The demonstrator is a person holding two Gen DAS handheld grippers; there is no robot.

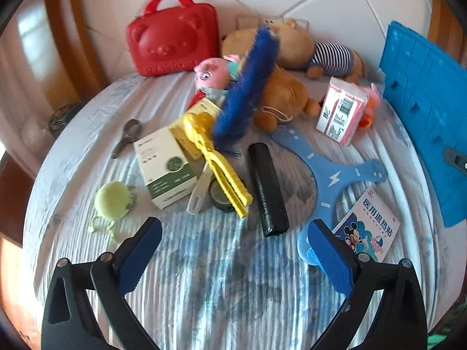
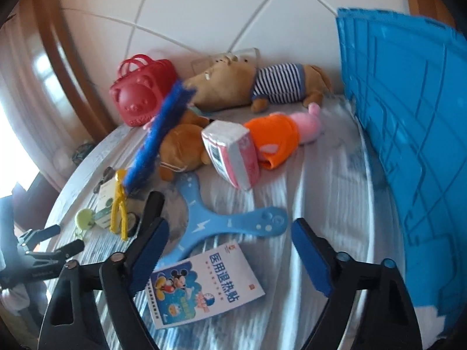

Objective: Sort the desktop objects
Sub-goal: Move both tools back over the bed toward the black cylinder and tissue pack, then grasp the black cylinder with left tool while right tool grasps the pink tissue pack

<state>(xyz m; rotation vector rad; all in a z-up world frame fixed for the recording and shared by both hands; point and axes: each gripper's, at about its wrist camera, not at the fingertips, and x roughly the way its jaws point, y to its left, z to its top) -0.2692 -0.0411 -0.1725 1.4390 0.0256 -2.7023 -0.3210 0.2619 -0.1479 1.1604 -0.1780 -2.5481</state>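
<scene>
The desk (image 1: pixel 204 277) carries a striped cloth and stands against a white tiled wall (image 2: pixel 204 14). One blue crate (image 2: pixel 408 131) stands at right, contents hidden; one red bear bag (image 1: pixel 175 38) sits at the back. Two brown plush bears, three boxes and one black roll (image 1: pixel 267 195) lie between. Left gripper (image 1: pixel 233 250) and right gripper (image 2: pixel 230 250) are both spread wide, holding nothing.

A white wall with thin diagonal seams (image 2: pixel 204 14) rises behind the table. Curved brown wooden trim (image 1: pixel 67 29) runs beside it, next to a pale, bright window curtain (image 2: pixel 17 110).
</scene>
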